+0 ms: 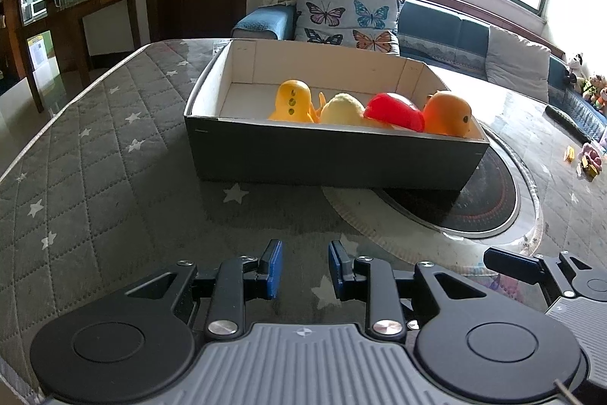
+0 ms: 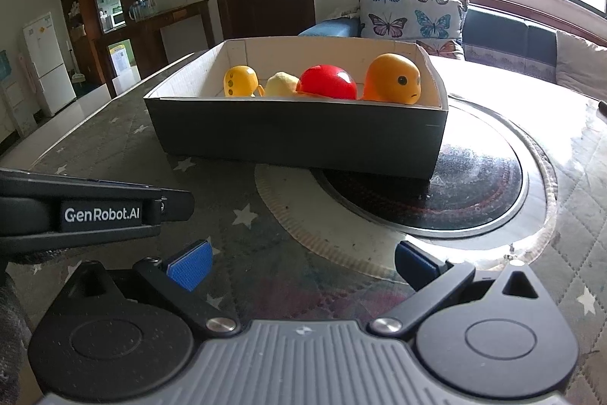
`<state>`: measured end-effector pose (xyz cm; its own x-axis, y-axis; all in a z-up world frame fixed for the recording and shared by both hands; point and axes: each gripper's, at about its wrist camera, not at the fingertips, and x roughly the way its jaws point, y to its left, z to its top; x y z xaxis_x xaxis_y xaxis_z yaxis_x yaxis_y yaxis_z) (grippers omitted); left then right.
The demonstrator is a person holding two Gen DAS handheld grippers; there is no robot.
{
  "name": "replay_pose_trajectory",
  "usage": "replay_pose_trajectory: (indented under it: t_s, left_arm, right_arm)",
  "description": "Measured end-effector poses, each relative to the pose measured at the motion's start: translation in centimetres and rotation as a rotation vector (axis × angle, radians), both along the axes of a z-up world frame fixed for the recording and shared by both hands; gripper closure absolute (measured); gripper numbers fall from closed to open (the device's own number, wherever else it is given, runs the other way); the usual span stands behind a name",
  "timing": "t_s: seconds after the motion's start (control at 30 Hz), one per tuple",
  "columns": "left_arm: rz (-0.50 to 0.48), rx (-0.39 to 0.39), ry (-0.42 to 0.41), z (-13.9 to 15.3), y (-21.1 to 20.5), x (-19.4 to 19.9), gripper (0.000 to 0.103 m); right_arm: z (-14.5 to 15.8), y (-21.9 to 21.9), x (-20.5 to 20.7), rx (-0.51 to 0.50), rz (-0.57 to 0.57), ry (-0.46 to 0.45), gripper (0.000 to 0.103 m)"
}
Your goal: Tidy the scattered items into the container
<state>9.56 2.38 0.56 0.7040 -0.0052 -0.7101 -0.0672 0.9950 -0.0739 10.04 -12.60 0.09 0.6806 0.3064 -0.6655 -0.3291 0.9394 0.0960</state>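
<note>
A dark open cardboard box stands on the table ahead of both grippers. Inside lie a yellow toy, a pale yellow plush, a red ball-like toy and an orange figure. My left gripper is open and empty, low over the table short of the box. My right gripper is open wide and empty, beside the left one, whose body shows at its left.
The table has a grey star-patterned quilted cover under glass and a round black inset hob partly under the box. Small objects lie at the table's far right. A sofa with butterfly cushions stands behind.
</note>
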Motion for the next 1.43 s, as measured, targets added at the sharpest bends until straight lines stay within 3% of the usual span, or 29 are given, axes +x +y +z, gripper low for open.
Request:
replay_pose_trajectory:
  t_s: [1.43]
  left_arm:
    - [-0.030,0.024,-0.027,0.7,0.2,5.0,0.074]
  right_arm:
    - [0.7,0.6,5.1,-0.014,-0.025,-0.003,0.000]
